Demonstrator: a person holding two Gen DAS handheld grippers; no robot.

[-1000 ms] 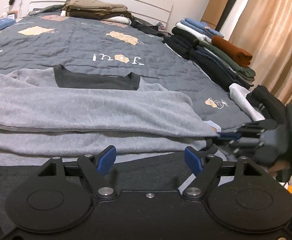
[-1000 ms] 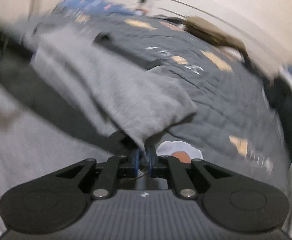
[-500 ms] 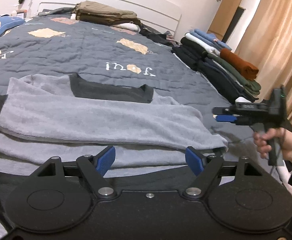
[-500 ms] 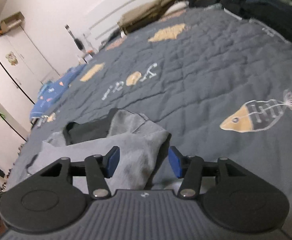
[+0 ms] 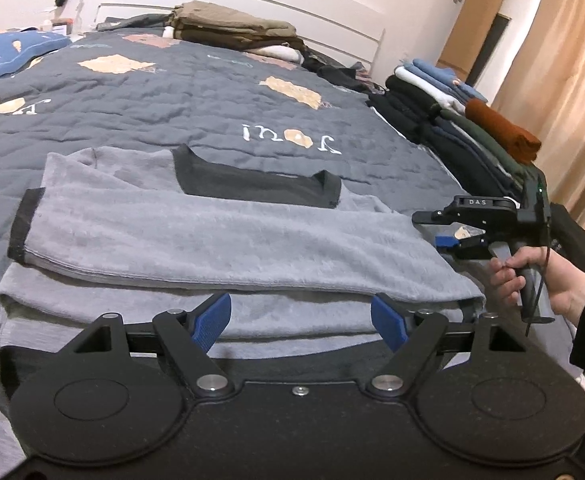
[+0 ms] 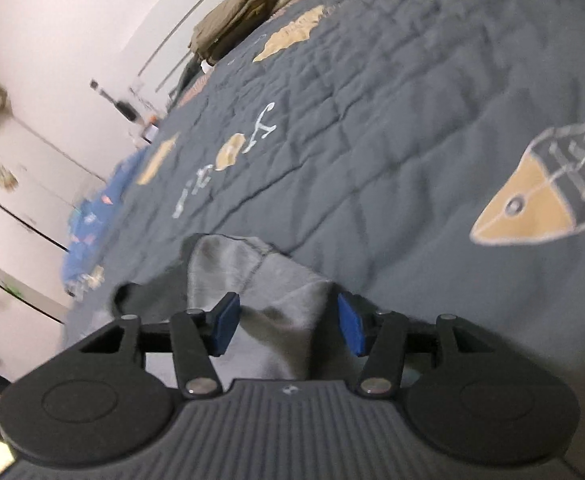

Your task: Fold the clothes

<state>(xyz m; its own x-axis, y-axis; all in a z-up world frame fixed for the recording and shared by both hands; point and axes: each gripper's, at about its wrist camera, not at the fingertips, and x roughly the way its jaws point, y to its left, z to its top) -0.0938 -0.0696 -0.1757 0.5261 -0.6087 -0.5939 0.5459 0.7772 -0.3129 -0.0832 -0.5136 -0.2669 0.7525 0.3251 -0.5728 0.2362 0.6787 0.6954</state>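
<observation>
A grey sweater (image 5: 212, 240) with a black collar (image 5: 252, 184) lies flat on the quilt, one sleeve folded across its body and ending in a black cuff (image 5: 22, 224). My left gripper (image 5: 300, 312) hovers open over the sweater's near edge with nothing between its blue pads. My right gripper (image 5: 432, 230), held by a hand (image 5: 532, 276), sits at the sweater's right side, turned on edge. In the right wrist view the right gripper (image 6: 286, 320) stands open, and a corner of the grey sweater (image 6: 276, 280) lies loosely between its pads without being pressed.
The dark grey quilt (image 5: 172, 92) covers the bed. A row of folded clothes (image 5: 472, 128) lines the right edge, another stack (image 5: 228, 32) rests by the headboard. A blue pillow (image 5: 8, 52) is at far left and beige curtains (image 5: 572, 80) hang on the right.
The right gripper, shut on the sleeve end a second ago, opened and let it go, rolled over and drew off to the sweater's right side. The sleeve now lies flat across the body.
</observation>
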